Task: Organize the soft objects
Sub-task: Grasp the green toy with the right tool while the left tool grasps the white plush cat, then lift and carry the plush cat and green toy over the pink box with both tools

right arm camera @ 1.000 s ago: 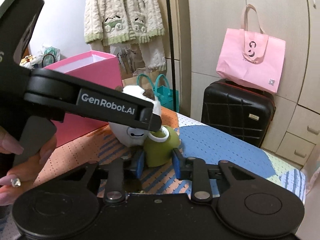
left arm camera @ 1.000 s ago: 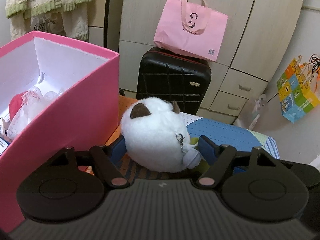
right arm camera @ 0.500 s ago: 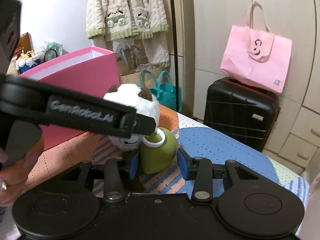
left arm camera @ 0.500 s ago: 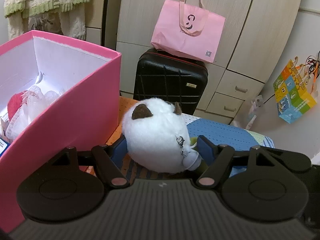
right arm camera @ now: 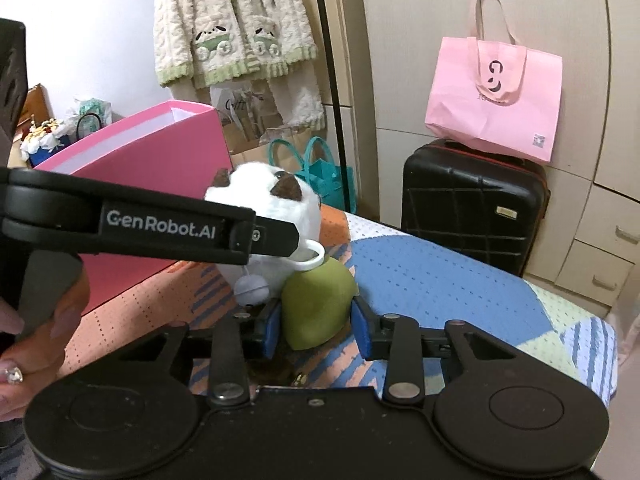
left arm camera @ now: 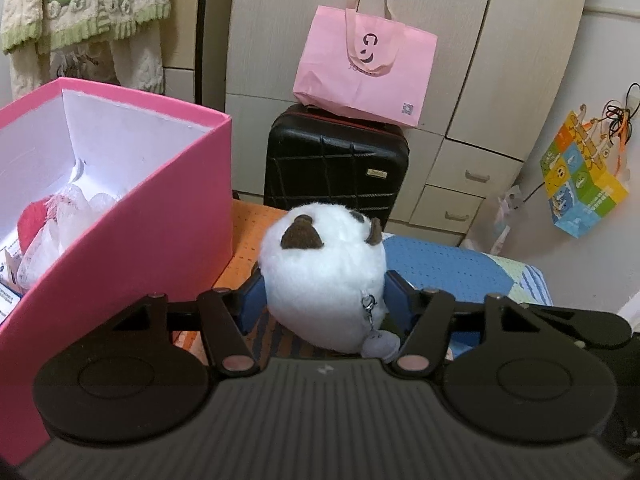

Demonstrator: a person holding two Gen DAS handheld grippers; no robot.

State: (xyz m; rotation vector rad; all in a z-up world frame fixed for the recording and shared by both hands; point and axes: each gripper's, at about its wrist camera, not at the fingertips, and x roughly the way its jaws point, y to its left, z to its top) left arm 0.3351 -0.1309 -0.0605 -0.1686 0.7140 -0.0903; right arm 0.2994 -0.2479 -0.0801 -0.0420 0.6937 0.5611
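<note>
Since a second ago, lifted slightly higher in frame: white plush [left arm camera: 324,280], with left gripper [left arm camera: 322,300] closing, blue pads pressing on both its sides at centre. Right gripper [right arm camera: 316,322] closing around green plush [right arm camera: 318,304], centre of right view, contact unclear. Pink box [left arm camera: 168,240] at left.

My left gripper [left arm camera: 324,300] points down at a slant and its jaws are closing; the blue fingers [left arm camera: 254,300] seem to press already on what sits between them. My right gripper [right arm camera: 316,326] slants down too, jaws closing, fingers [right arm camera: 362,330] maybe just touching. A hand [right arm camera: 38,336] holds the left gripper's handle.
</note>
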